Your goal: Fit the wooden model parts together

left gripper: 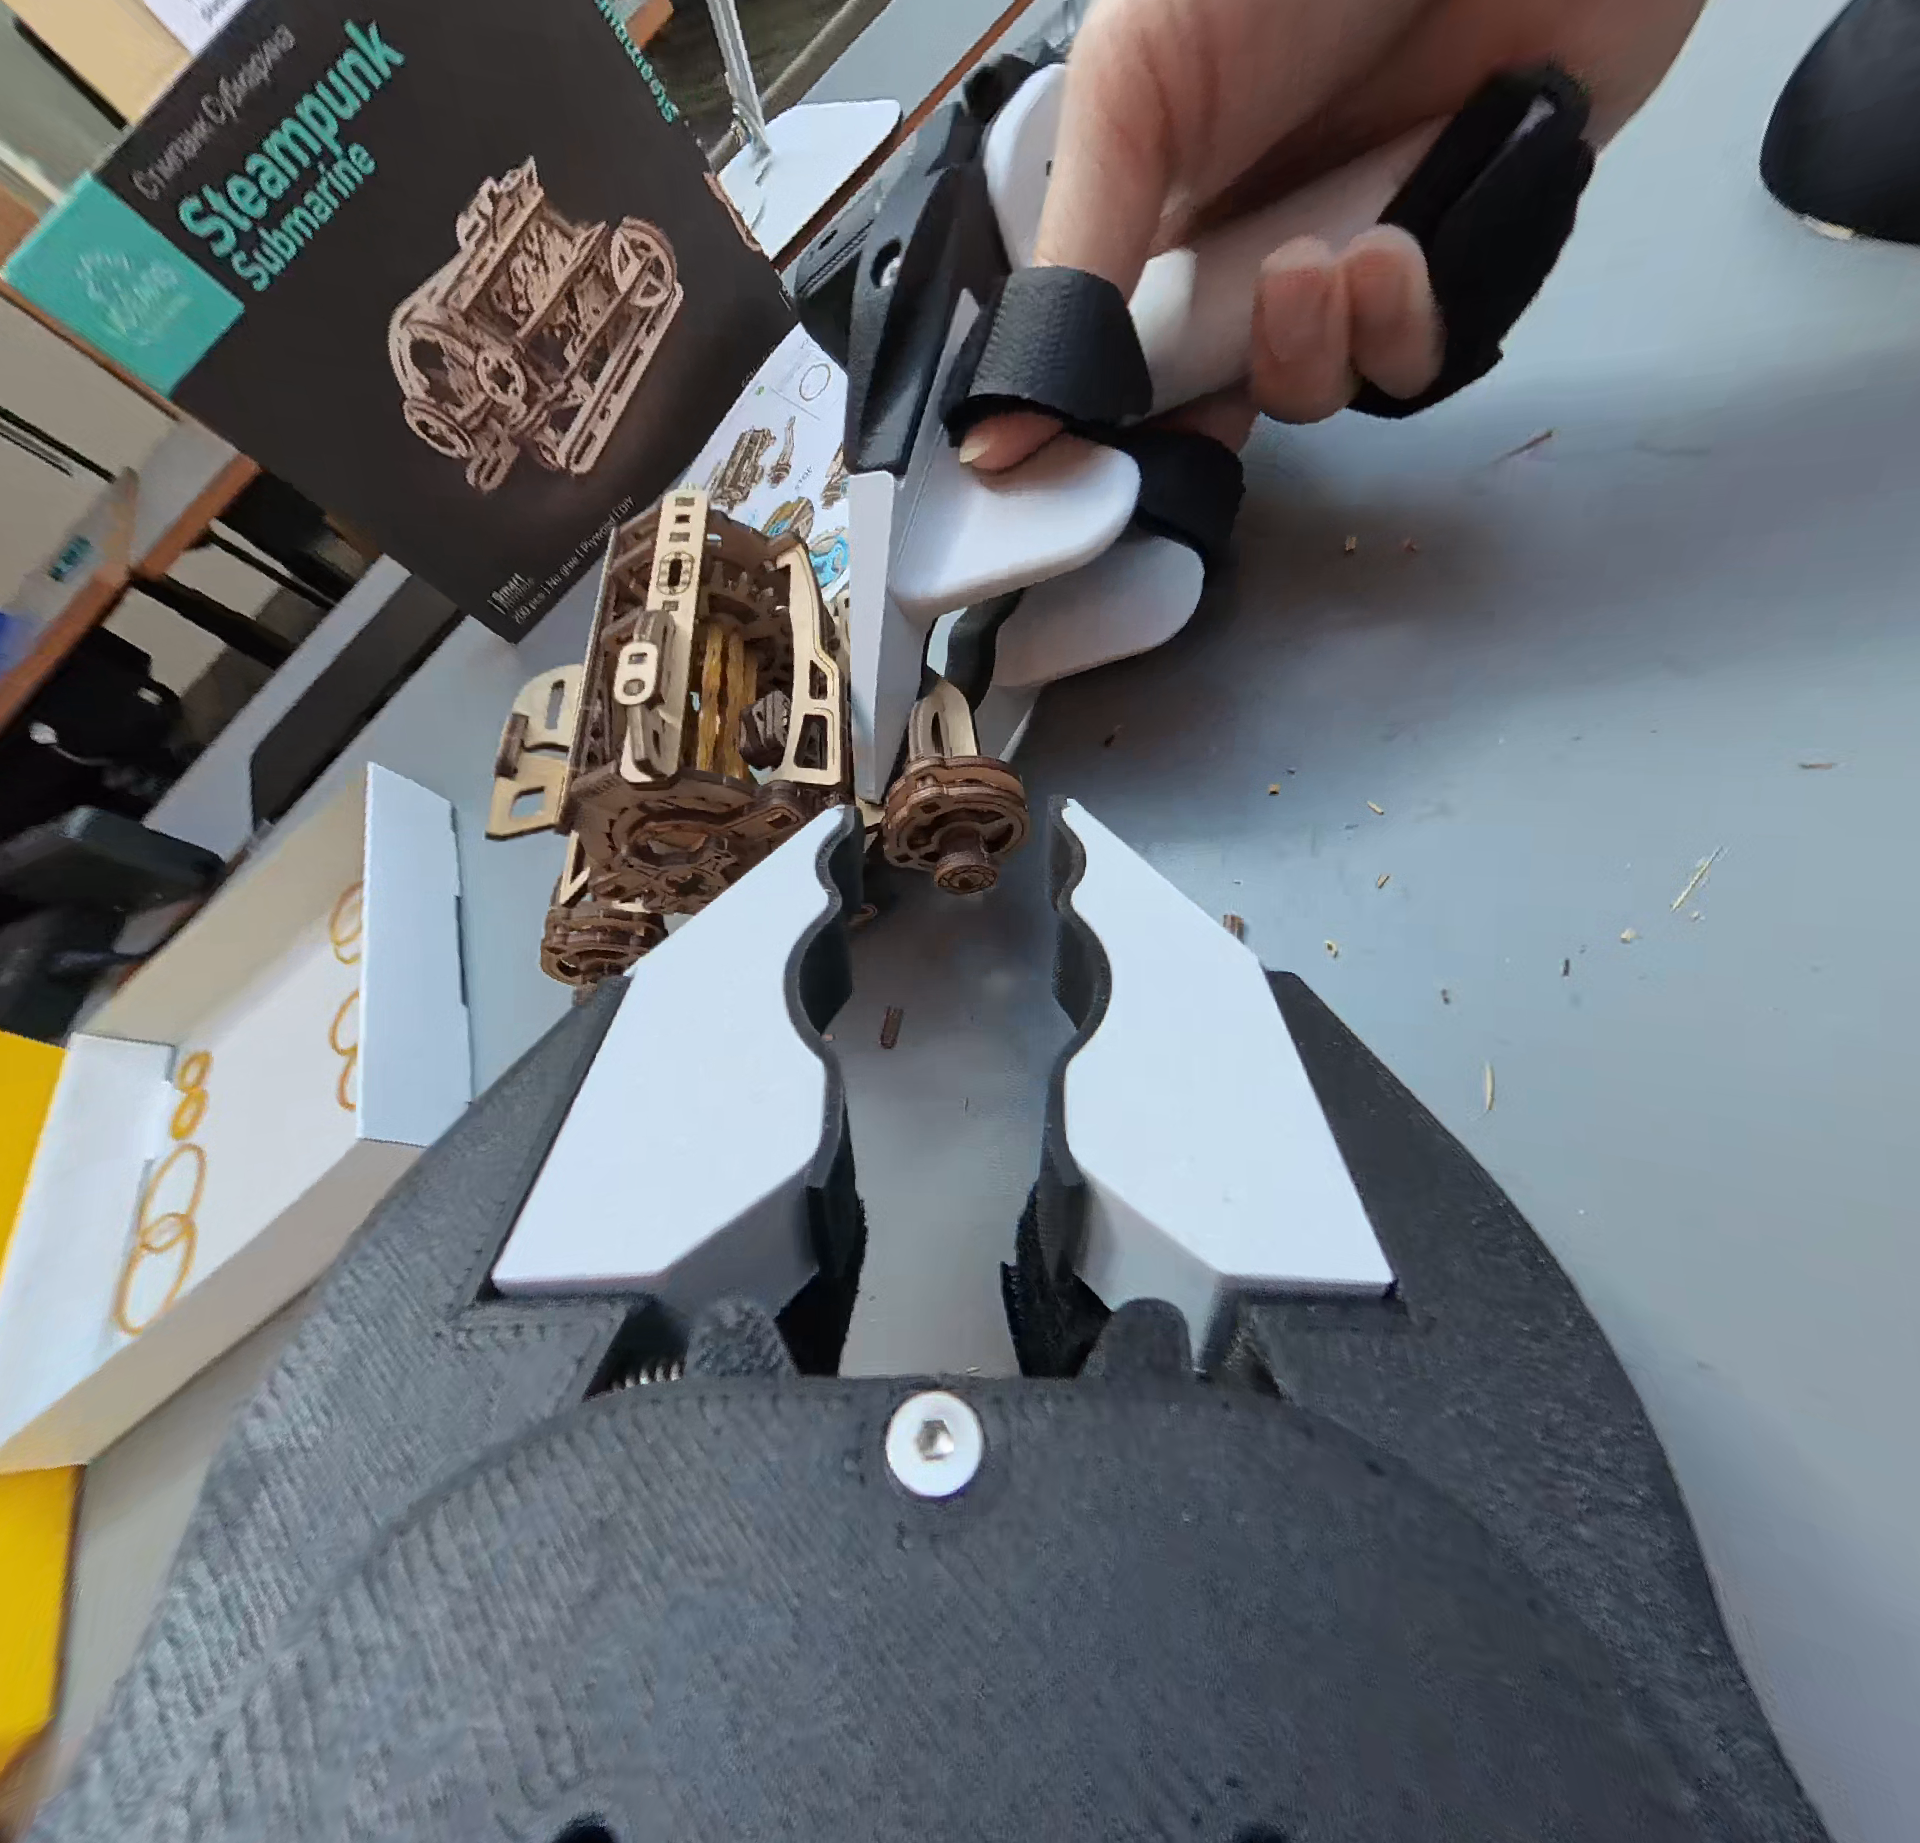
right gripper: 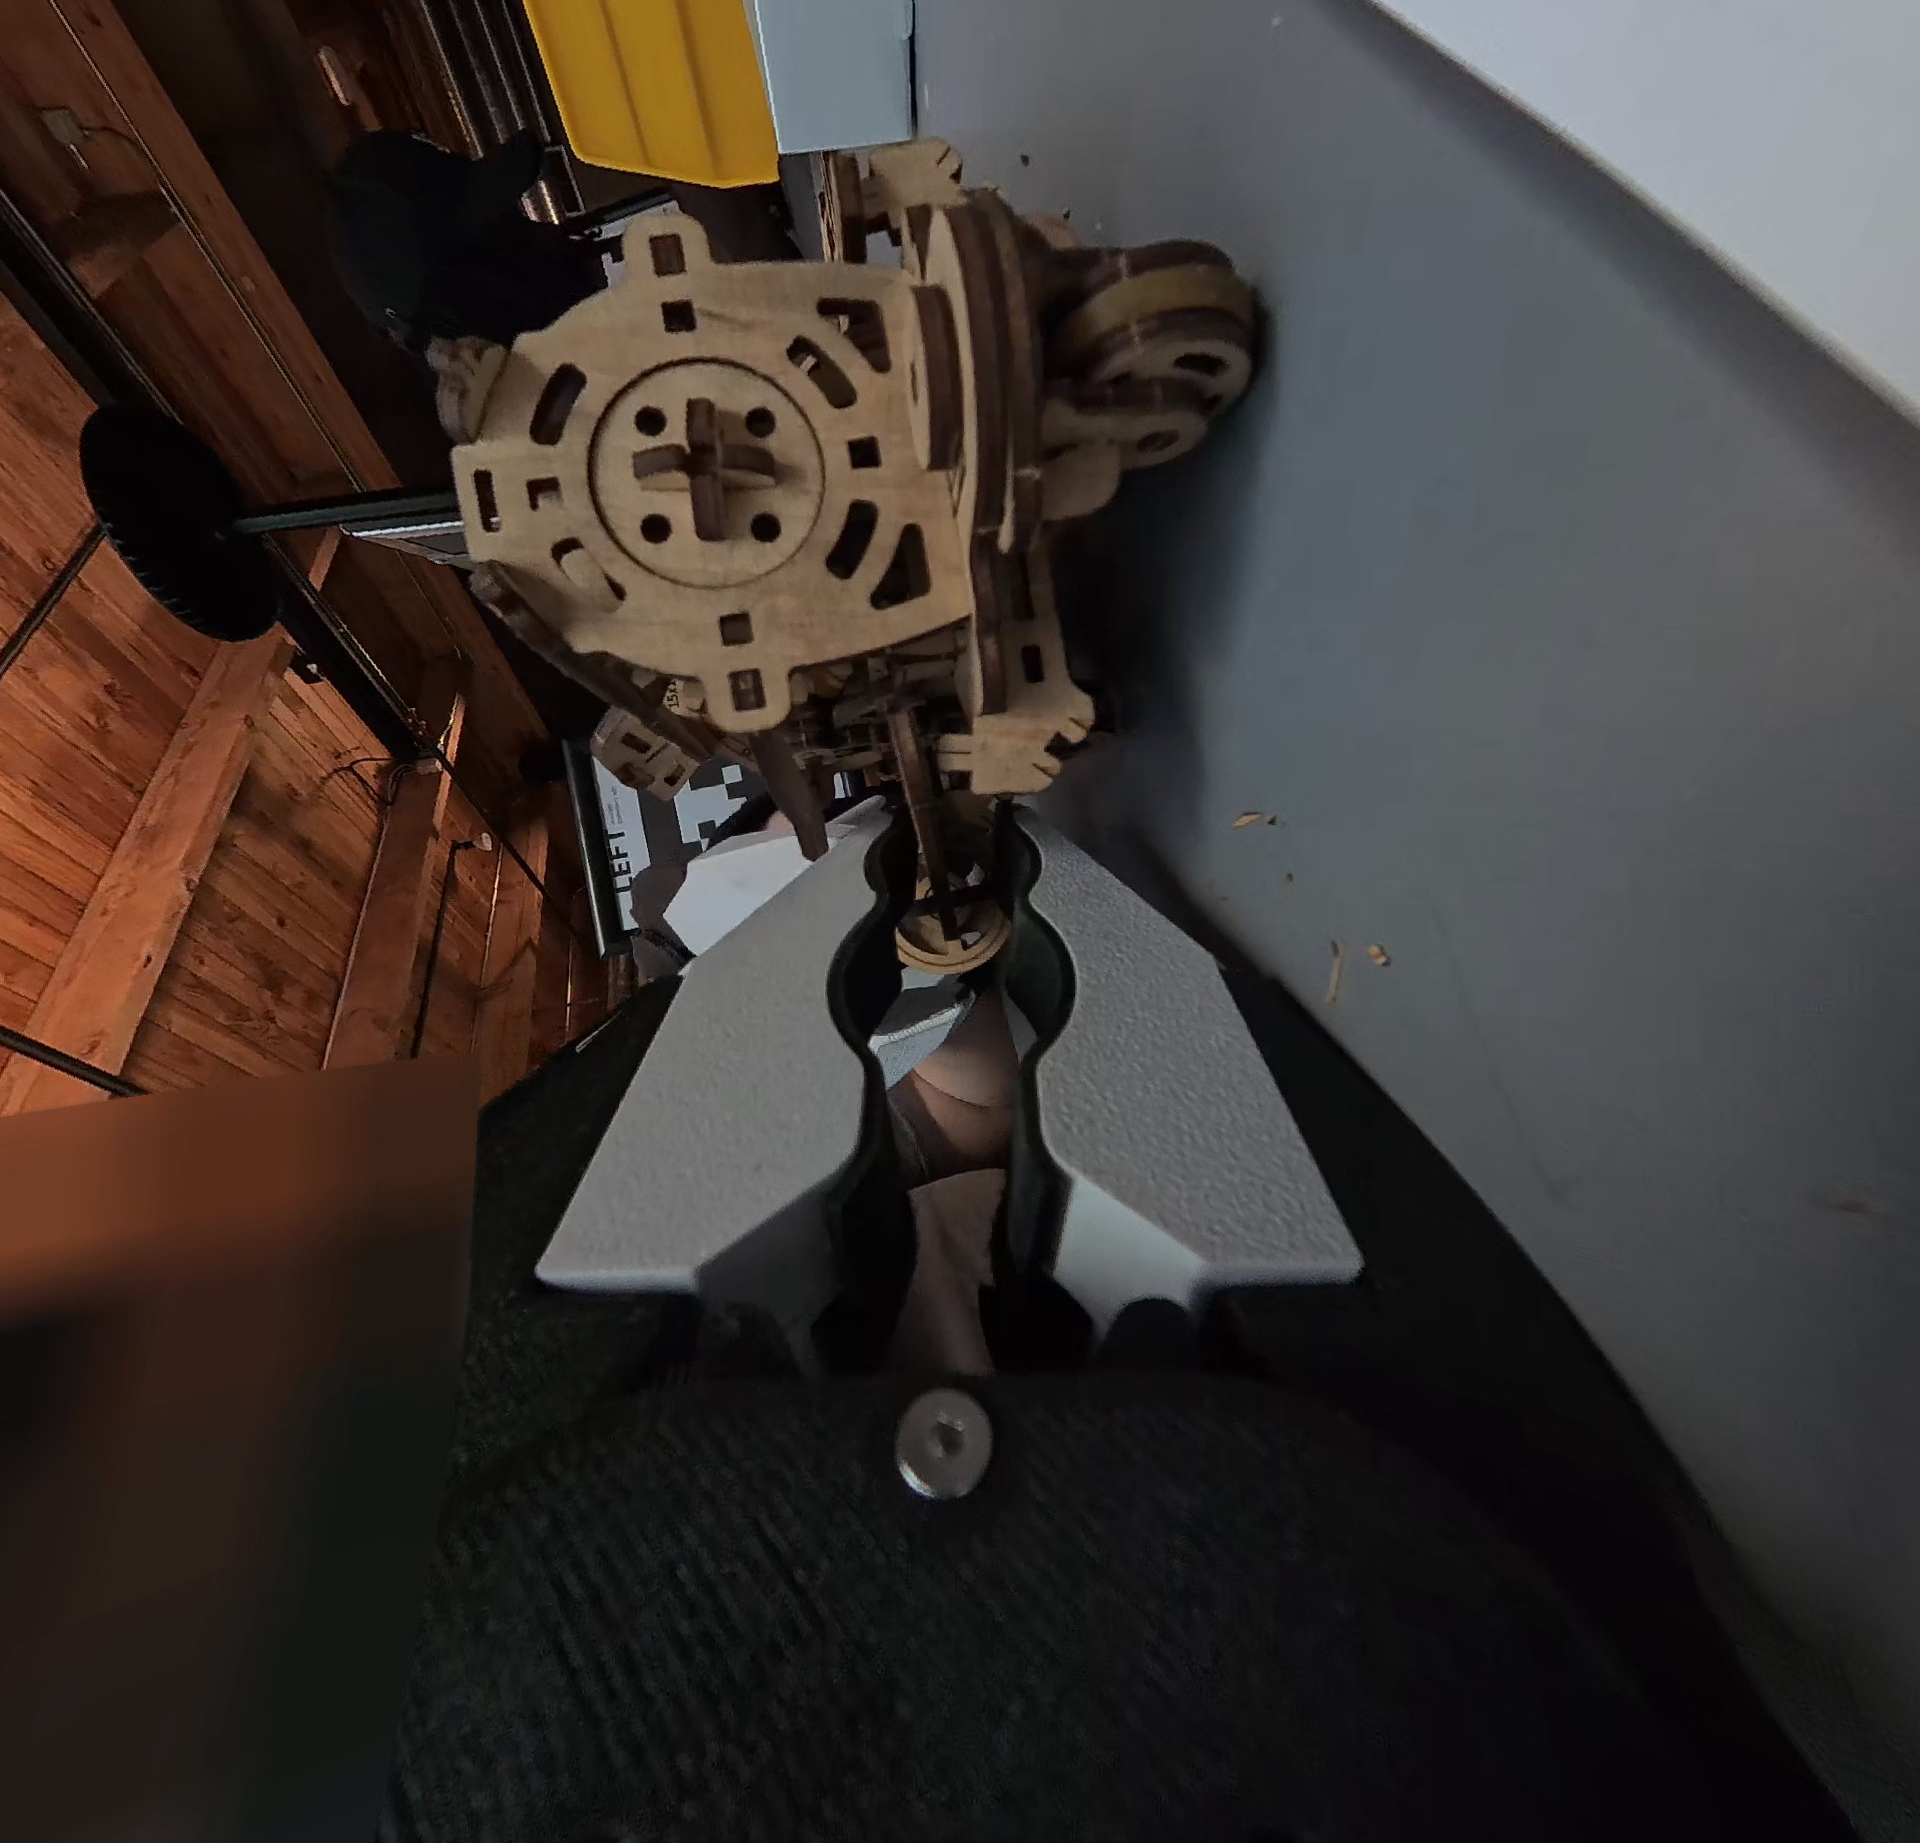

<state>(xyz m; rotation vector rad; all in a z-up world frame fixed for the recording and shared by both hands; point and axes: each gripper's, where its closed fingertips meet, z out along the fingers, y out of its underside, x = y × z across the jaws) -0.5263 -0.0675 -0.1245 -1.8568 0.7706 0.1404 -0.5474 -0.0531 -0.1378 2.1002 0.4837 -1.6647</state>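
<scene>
— How were the claws posed?

— The left claw (left gripper: pixel 951 837) was held low over the grey table (left gripper: pixel 1558 858), jaws parted, nothing gripped. The right claw (right gripper: pixel 954 863), strapped to a hand (left gripper: pixel 1299 183), was angled downward and clamped on a small wheeled wooden part (left gripper: pixel 951 817).

— And the model?

— The laser-cut, slotted plywood model (left gripper: pixel 696 744) was stood on the table, just beside that part.

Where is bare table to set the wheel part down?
Free: grey table right of the left tool, only wood chips there. Crowded: left side, with the wooden model, white tray and box.
</scene>
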